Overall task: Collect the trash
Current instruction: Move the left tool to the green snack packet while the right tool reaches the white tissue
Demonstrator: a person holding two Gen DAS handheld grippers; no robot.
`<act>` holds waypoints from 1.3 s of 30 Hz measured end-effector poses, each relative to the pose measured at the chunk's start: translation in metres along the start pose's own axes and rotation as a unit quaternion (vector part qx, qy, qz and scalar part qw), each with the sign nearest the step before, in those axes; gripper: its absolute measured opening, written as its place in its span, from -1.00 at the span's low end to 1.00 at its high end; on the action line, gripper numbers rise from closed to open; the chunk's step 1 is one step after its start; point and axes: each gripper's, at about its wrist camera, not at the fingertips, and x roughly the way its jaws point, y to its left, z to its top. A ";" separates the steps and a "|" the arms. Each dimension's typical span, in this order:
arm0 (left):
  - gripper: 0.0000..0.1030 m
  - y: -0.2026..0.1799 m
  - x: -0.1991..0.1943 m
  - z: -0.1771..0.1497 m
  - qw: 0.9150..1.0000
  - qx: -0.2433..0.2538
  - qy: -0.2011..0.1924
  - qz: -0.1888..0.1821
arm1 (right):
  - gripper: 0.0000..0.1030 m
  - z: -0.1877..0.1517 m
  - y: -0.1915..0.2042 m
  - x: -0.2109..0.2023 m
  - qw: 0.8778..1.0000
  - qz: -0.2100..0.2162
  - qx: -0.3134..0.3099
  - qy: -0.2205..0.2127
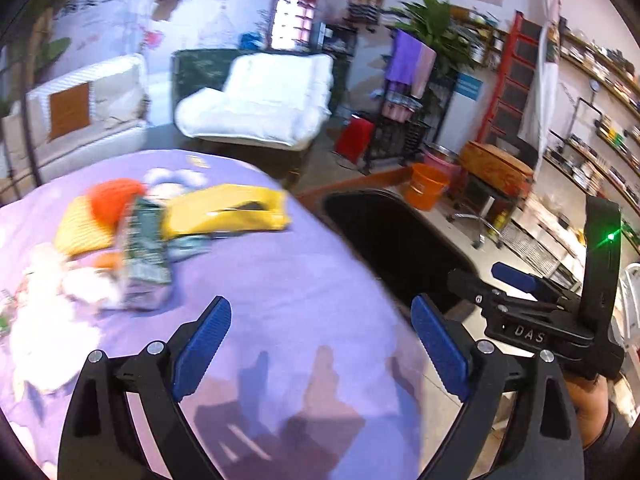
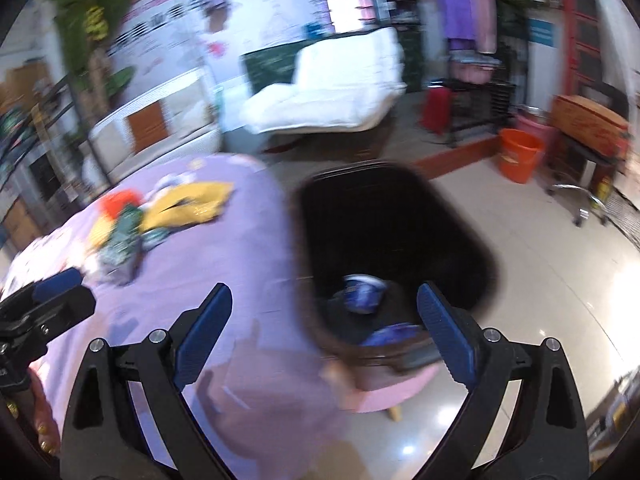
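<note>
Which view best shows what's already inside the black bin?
The right wrist view: it looks down into the black bin, where blue-and-white wrappers lie at the bottom. The left wrist view shows only the bin's dark opening, contents hidden.

Near half of purple desk (image 1: 280,280) bare, open passage. Wrapper pile (image 1: 160,232) crowds far left part. Black bin (image 2: 392,232) stands just beside desk's right edge, mouth unobstructed. Floor (image 2: 540,280) beyond bin open.
</note>
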 end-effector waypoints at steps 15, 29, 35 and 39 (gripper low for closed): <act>0.77 0.165 -0.085 -0.053 0.982 -0.102 0.006 0.156 | 0.80 -0.016 0.199 0.039 0.956 0.228 -0.145 0.112; 0.77 0.262 -0.110 -0.089 0.962 -0.146 0.045 0.226 | 0.77 -0.033 0.315 0.086 0.929 0.210 -0.257 0.161; 0.77 0.281 -0.104 -0.089 0.957 -0.152 0.065 0.237 | 0.40 -0.037 0.326 0.101 0.928 0.179 -0.280 0.167; 0.77 0.293 -0.094 -0.084 0.956 -0.147 0.085 0.241 | -0.36 -0.038 0.323 0.107 0.930 0.171 -0.277 0.171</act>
